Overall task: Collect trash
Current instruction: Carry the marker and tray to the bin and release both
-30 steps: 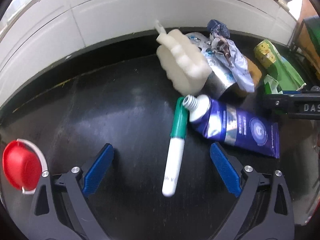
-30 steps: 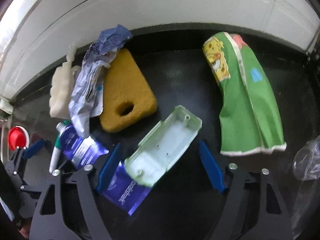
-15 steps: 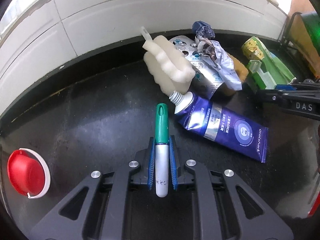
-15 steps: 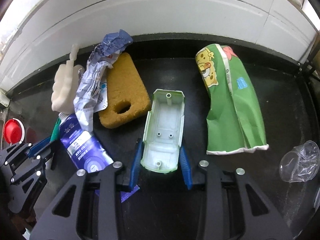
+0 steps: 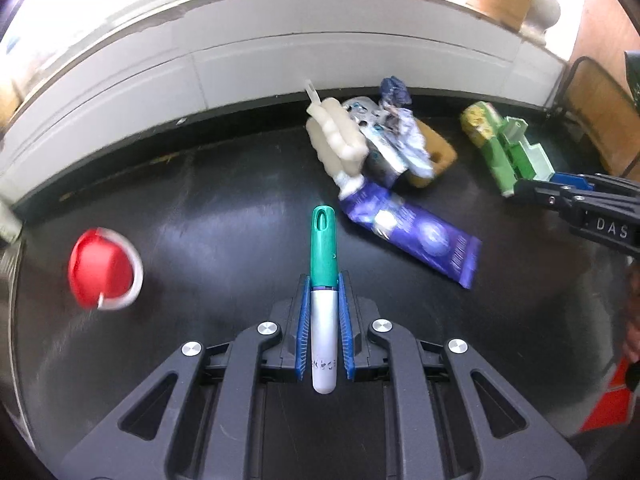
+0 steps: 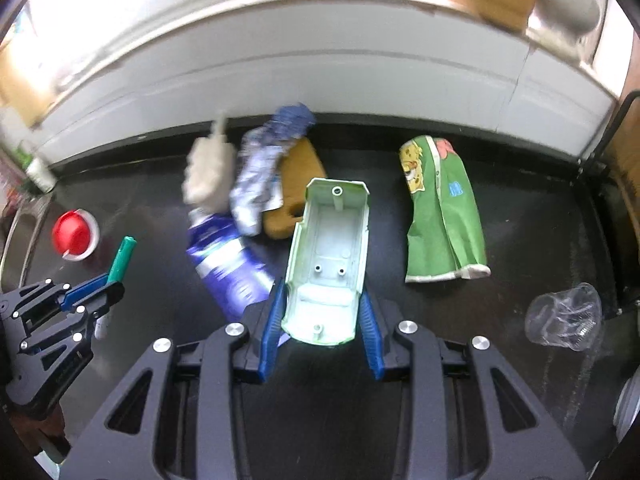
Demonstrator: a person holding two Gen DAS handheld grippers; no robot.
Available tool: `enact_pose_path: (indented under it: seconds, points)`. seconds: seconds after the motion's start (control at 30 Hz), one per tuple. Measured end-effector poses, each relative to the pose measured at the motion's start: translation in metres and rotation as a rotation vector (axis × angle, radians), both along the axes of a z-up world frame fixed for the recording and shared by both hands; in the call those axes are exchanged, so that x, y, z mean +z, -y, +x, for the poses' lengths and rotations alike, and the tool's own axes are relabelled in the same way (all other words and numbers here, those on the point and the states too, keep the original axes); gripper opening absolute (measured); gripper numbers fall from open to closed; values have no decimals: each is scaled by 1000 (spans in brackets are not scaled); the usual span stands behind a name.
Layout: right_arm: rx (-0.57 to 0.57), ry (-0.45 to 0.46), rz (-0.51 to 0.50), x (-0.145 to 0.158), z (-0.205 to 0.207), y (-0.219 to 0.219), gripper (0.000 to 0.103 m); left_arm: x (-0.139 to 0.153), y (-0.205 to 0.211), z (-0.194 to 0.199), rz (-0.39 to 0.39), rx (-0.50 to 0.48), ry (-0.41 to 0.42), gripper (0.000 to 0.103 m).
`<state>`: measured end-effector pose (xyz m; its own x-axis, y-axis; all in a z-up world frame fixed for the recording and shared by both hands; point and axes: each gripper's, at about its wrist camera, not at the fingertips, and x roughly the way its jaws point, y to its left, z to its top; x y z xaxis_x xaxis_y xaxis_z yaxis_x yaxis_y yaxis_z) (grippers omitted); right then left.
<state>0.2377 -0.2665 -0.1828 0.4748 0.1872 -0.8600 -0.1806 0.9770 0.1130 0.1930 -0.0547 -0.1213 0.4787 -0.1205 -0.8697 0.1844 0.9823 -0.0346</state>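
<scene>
My left gripper (image 5: 323,280) is shut on a white marker with a green cap (image 5: 323,264) and holds it above the black counter (image 5: 200,208); it also shows in the right wrist view (image 6: 104,284). My right gripper (image 6: 322,296) is shut on a pale green plastic shell (image 6: 330,256), lifted above the counter; the shell also shows in the left wrist view (image 5: 524,152). On the counter lie a blue tube (image 5: 416,236), a white foam piece (image 5: 336,140), a crumpled wrapper (image 5: 396,136), a yellow sponge (image 6: 296,184) and a green cartoon wrapper (image 6: 440,208).
A red cap (image 5: 102,270) lies at the left of the counter. A crushed clear plastic cup (image 6: 564,316) lies at the right. White tiles (image 5: 320,56) line the wall behind. A sink edge (image 6: 16,236) is at the far left.
Both grippers closed, the left on the marker and the right on the green shell. Both have since risen and pulled back from the counter with their objects.
</scene>
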Motion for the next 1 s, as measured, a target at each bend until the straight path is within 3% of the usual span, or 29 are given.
enact_pose_path:
  seconds: [0.43, 0.63, 0.8, 1.0]
  points:
    - [135, 51, 20, 38, -126, -30, 36, 29, -31, -134, -1, 83, 2, 13]
    - [203, 82, 23, 51, -163, -61, 36, 36, -61, -182, 4, 158, 28, 13]
    - [328, 112, 41, 65, -185, -114, 36, 46, -104, -228, 11, 287, 73, 13]
    - [632, 108, 94, 72, -230, -227, 36, 44, -169, -303, 33, 509, 88, 13]
